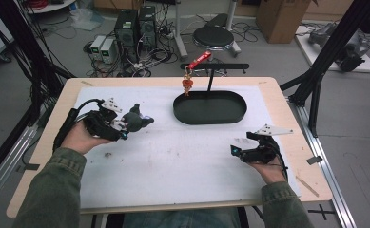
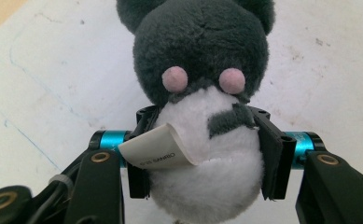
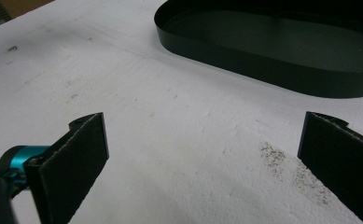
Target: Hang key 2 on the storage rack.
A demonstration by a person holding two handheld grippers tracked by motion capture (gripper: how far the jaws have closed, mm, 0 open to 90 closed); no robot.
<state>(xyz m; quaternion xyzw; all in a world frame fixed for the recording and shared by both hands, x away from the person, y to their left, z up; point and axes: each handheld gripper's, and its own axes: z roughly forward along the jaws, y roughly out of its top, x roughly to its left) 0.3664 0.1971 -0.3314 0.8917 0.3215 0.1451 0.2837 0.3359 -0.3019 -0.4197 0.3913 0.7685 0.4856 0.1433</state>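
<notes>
Low in the left gripper view, the left gripper [image 2: 202, 154] is clamped on the plush toy [image 2: 202, 93], its 2 pads squeezing the white belly, the dark grey head sticking out beyond the jaws toward the top of the frame. A paper tag [image 2: 156, 149] curls at the left pad. Right gripper [image 1: 249, 147], lower right of the high view, jaws released, nothing between them. Farther up, centre: the black oval tray [image 1: 210, 107].

Grey-and-white plush toy [image 2: 202, 116], clamped at belly, above table
</notes>
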